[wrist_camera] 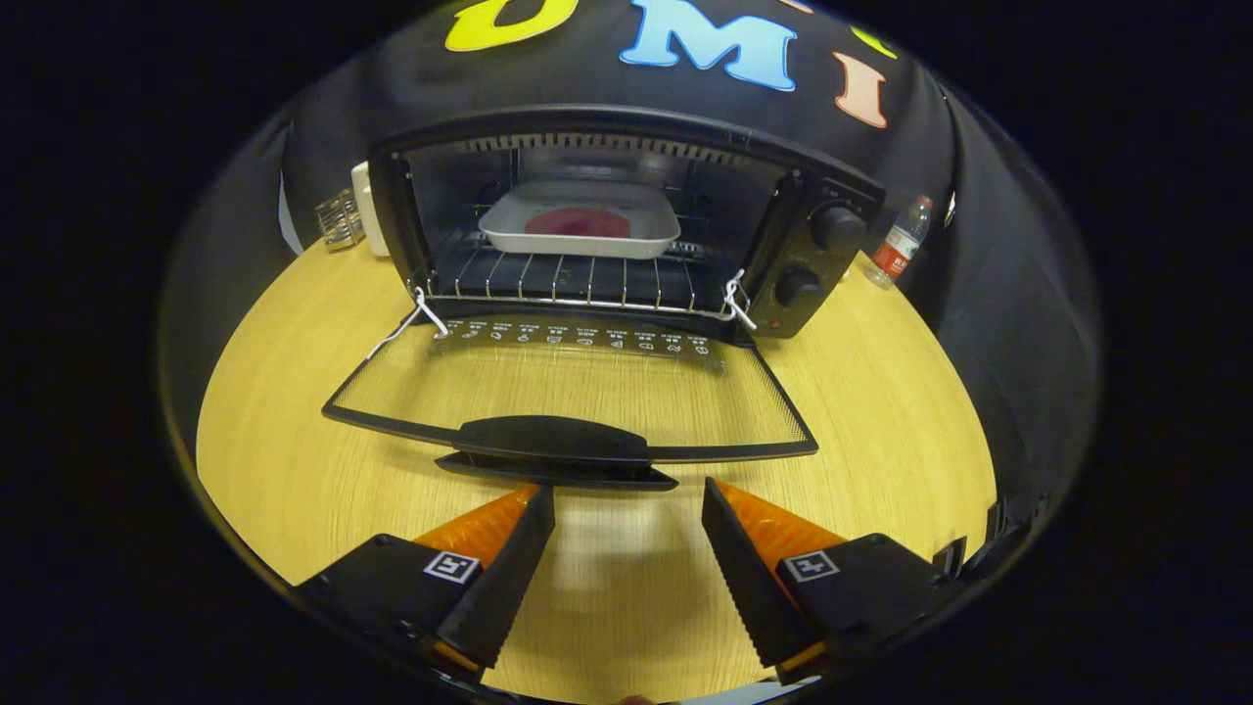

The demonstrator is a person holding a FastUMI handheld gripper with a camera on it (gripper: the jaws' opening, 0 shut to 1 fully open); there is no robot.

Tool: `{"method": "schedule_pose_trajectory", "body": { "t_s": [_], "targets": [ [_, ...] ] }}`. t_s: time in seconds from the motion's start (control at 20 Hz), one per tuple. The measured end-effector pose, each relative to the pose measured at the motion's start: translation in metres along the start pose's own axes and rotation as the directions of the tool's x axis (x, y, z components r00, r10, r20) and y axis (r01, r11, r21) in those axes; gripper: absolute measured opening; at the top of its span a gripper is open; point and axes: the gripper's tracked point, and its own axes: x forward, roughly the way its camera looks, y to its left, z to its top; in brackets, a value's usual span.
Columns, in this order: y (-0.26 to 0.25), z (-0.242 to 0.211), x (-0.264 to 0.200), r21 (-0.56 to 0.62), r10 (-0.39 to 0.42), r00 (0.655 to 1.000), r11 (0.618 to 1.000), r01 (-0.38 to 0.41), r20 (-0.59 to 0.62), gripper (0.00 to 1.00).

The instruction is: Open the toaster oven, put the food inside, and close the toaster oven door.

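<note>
Operator: Gripper (628,504) fingers spread wide, gripping nothing, just short of the door handle (553,441).

Desk: And the food?

Operator: I see the toaster oven (822,176) on the wooden table (881,411), door (573,387) dropped flat. White tray (509,225) sits on the rack inside, red food (578,223) in it.
</note>
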Motion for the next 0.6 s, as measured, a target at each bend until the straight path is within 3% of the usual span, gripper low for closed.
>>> {"method": "schedule_pose_trajectory", "body": {
  "t_s": [0.35,0.6],
  "targets": [
    [0.001,0.054,-0.035,0.051,0.046,0.987,0.997,-0.054,0.153,0.97],
    [-0.016,0.139,-0.107,0.088,0.042,0.921,0.993,-0.083,0.387,0.97]
  ]
}}
